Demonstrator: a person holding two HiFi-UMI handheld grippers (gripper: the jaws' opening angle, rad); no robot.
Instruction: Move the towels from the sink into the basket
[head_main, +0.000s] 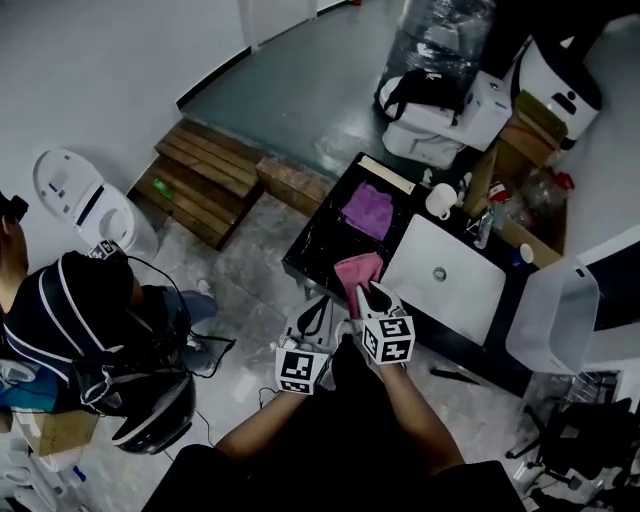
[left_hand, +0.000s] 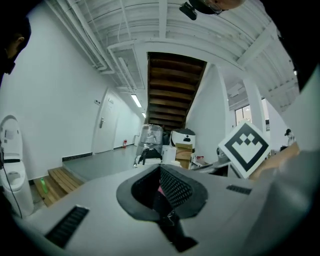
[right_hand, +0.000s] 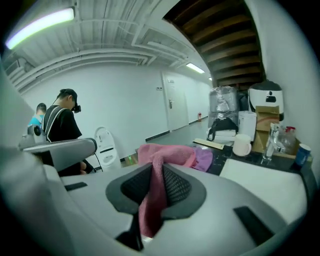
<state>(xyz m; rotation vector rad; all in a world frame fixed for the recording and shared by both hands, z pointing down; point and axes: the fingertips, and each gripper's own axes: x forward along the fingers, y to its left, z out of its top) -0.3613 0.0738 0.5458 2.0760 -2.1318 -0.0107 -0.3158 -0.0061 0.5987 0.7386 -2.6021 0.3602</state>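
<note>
Head view: note pink towel (head_main: 358, 270) pinched by right gripper (head_main: 367, 293) at black counter's (head_main: 310, 245) near edge, beside white sink (head_main: 455, 290); purple towel (head_main: 369, 208) flat farther back; left gripper (head_main: 316, 312) just left of pink towel. Left gripper view: read left gripper (left_hand: 161, 189) jaws as together, nothing clamped, a pink sliver beyond. Right gripper view: see right gripper (right_hand: 151, 189) clamped on pink towel (right_hand: 167, 152), cloth bunched past the tips.
</note>
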